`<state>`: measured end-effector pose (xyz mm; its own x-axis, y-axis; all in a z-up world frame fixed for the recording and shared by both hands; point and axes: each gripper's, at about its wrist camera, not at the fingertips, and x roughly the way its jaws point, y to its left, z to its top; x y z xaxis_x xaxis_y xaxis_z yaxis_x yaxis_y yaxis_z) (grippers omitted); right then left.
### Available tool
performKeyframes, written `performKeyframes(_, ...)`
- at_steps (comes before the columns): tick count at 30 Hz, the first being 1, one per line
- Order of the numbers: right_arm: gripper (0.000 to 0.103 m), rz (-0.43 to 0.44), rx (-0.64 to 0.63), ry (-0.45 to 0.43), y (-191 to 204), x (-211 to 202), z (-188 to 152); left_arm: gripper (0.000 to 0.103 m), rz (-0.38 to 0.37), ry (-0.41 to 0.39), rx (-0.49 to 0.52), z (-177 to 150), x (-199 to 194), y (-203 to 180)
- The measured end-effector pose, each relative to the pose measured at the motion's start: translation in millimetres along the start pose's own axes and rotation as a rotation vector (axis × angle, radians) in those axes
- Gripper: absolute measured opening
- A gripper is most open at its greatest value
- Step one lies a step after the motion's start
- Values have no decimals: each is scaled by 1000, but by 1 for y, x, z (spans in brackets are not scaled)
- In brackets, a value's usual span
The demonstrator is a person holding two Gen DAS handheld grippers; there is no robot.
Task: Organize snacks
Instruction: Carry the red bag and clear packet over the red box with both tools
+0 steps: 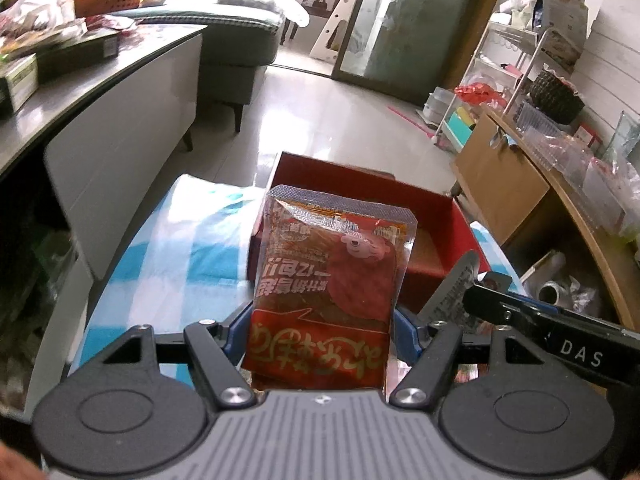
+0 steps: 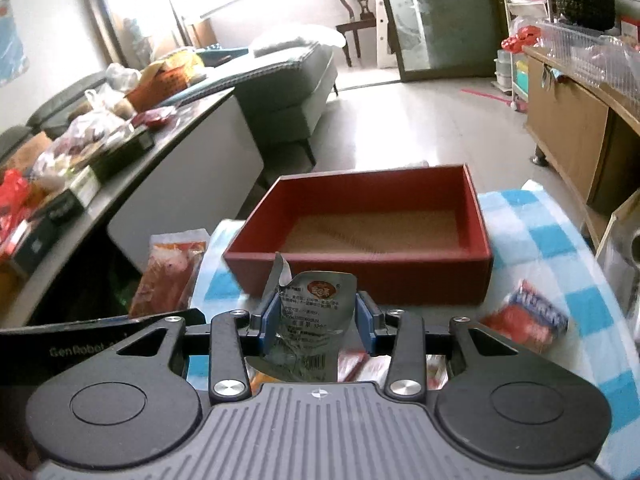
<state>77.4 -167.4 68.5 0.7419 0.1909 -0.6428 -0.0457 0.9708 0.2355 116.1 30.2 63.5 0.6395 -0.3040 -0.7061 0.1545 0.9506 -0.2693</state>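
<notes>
My left gripper (image 1: pixel 320 320) is shut on an orange-red snack packet (image 1: pixel 332 276), which stands upright between the blue pads. Behind it sits an open red box (image 1: pixel 452 216) on the blue-checked cloth (image 1: pixel 192 240). My right gripper (image 2: pixel 316 312) is shut on a crumpled silver packet (image 2: pixel 312 312), just short of the red box (image 2: pixel 360 272), whose brown bottom is bare. In the right wrist view the orange-red packet (image 2: pixel 172 272) hangs left of the box. In the left wrist view the silver packet (image 1: pixel 452 288) shows at the right.
A red-and-blue snack packet (image 2: pixel 528 316) lies on the cloth right of the box, with more packets under the right gripper. A grey counter (image 2: pixel 132 176) loaded with bags and boxes runs along the left. A wooden cabinet (image 2: pixel 568 128) stands at the right, and a grey sofa (image 2: pixel 288 80) beyond.
</notes>
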Motion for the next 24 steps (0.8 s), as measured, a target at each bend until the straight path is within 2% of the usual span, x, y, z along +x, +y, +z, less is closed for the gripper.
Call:
performKeyframes(13,48,-51,16,-30,-36,59,58,64,40,-35,15,67,80,-20)
performKeyframes(17,48,-68,28,-12,-48,85,68,64,59,-34,34,75,107,-24)
performKeyframes(24,48,-89,15,39,-59,123,67,64,115,24,63,70,154,-19)
